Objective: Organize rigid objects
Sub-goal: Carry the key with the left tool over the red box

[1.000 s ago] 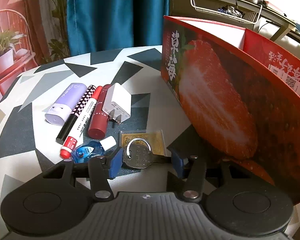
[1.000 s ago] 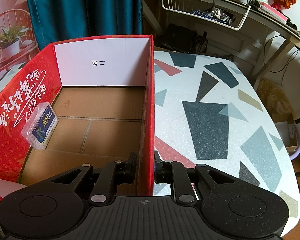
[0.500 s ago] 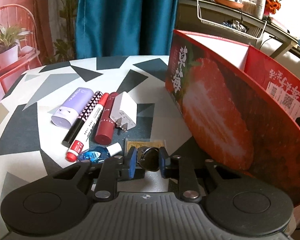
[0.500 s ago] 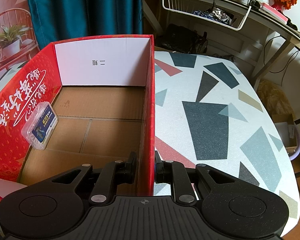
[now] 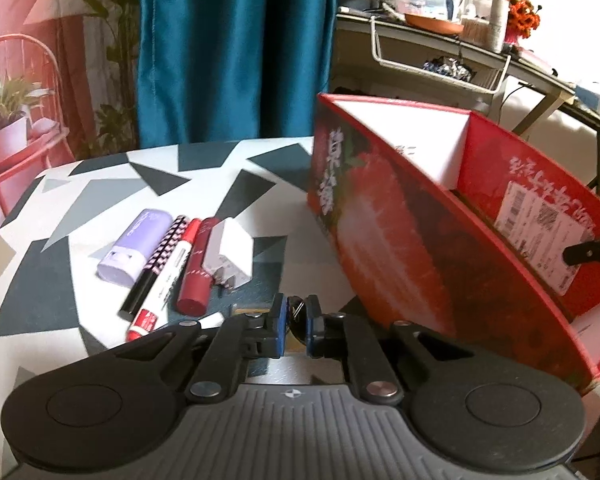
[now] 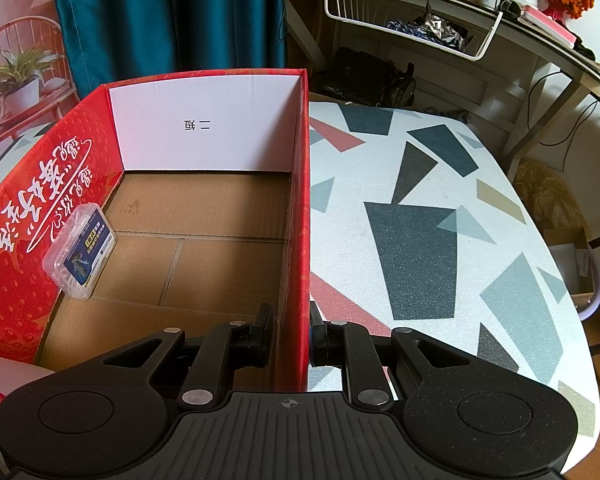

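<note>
Left gripper point(image 5: 296, 326): your jaws have just closed onto the small metal padlock point(image 5: 297, 312), near table edge.
Right gripper point(image 6: 290, 338): clamped on red cardboard box point(image 6: 298, 240) wall.
Meaning: padlock is secured; you can box it.

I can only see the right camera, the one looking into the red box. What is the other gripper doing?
Observer: The left gripper has just been closing, and its jaws are now shut on a small padlock.
Child: Are there more things waiting on the table?
Observer: Yes. A lilac tube, a checkered pen, a red marker, a dark red lipstick and a white charger lie side by side.
Child: What does my box look like from outside?
Observer: The red box has a big strawberry picture on its side.
</note>
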`<state>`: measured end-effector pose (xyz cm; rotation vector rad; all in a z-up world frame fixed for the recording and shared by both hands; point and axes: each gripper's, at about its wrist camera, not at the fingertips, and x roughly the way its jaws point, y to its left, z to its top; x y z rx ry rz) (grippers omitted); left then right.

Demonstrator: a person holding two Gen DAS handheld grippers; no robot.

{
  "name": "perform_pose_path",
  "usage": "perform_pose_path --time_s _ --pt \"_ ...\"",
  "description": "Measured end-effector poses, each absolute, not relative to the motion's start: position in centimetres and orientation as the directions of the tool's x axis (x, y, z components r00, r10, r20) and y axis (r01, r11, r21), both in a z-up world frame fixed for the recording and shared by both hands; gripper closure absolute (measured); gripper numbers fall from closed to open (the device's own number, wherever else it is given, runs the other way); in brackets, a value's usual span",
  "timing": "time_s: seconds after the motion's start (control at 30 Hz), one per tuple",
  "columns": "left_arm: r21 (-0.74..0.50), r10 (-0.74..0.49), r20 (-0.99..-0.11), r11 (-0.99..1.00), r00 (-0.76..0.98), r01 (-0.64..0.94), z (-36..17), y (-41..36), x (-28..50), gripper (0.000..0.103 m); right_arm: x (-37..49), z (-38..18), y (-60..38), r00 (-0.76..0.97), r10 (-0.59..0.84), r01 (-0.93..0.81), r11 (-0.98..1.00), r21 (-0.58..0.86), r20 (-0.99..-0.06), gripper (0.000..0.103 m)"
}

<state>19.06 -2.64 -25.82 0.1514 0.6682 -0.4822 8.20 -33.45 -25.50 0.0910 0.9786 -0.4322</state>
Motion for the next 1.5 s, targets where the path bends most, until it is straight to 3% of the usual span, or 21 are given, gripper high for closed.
perform_pose_path --time_s 0.33,1.0,1.5 --pt "-0.055 -0.443 -0.627 0.846 0.641 0.531 -25.9 -4.4 18.2 0.094 8.2 -25.5 -33.4 0.481 -0.314 0.394 0.911 -0.118 -0.819 0.087" --pt "0.047 -0.358 -0.656 0.86 0.665 0.509 -26.3 -4.9 18.6 0.095 8.2 -25.6 -33.4 0.48 -0.313 0.395 0.911 -0.117 -0.819 0.087" --pt "0.001 -0.429 -0.6 0.844 0.675 0.537 -19.2 -3.7 20.9 0.095 8.4 -25.6 -33.2 0.476 -0.31 0.384 0.915 -0.122 -0.823 0.087"
